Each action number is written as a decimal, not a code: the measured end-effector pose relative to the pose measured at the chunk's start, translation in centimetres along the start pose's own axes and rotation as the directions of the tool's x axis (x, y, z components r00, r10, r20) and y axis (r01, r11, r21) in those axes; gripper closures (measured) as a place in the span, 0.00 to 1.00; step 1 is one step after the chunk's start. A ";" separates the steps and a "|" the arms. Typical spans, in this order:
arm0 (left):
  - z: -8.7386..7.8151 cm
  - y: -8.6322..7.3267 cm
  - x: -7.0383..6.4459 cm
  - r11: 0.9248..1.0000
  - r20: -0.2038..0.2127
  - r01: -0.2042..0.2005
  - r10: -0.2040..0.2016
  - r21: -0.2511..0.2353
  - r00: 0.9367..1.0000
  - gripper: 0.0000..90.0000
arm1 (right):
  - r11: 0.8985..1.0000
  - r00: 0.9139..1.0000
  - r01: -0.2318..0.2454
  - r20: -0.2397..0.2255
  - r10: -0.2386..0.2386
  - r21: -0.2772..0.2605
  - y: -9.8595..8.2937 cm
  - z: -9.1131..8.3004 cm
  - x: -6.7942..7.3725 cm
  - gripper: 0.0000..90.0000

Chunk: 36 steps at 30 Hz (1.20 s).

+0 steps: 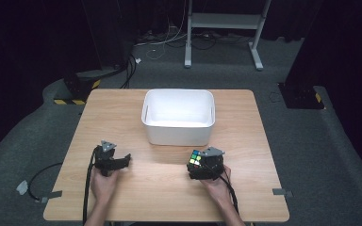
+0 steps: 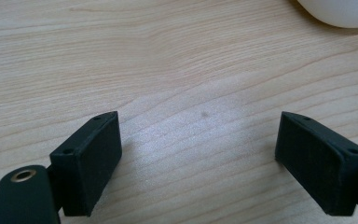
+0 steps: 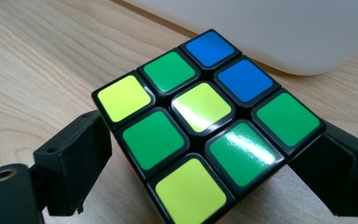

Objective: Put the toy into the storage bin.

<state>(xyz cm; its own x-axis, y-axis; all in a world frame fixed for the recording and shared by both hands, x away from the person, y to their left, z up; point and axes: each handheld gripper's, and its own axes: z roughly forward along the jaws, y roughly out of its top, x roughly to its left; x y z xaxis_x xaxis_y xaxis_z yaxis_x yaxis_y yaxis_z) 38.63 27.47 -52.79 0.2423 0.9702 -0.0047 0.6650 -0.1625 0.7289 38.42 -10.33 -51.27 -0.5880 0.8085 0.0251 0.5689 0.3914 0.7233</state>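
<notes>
High view: right gripper [image 1: 202,165] holding a puzzle cube [image 1: 196,158] on the wooden surface [image 1: 245,141], just in front of the white bin [image 1: 179,117].
In the right gripper view we see its fingers [image 3: 74,158] closed against two opposite sides of the cube, top face green, yellow and blue. Left gripper [image 1: 115,162] rests well apart to the left, fingers [image 2: 91,158] spread wide over bare wood, gripping nothing.

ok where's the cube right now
In the high view the cube is at the table's near right, between the right tongs, just in front of the white bin.
</notes>
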 end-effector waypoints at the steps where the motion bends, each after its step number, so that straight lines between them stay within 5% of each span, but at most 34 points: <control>1: 0.0 0.0 0.0 1.000 0.000 0.000 0.000 0.000 1.000 0.16 | 1.000 1.000 0.008 -0.001 -0.008 -0.004 0.0 0.1 0.0 0.11; 15: 0.0 0.0 0.0 1.000 -0.001 0.000 0.000 0.000 1.000 0.16 | 1.000 1.000 -0.022 0.003 0.022 0.010 -0.1 1.4 -0.2 0.13; 36: 0.0 0.0 0.0 1.000 -0.003 0.002 -0.002 0.000 1.000 0.17 | 0.999 1.000 0.025 -0.005 -0.025 0.029 -0.3 1.2 -0.1 0.18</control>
<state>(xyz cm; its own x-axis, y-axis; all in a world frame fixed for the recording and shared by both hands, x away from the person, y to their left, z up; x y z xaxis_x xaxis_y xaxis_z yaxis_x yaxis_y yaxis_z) 38.62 27.45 -52.79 0.2391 0.9710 -0.0041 0.6657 -0.1609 0.7287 38.99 -9.95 -52.35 -0.6050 0.7962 0.0105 0.5705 0.4242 0.7033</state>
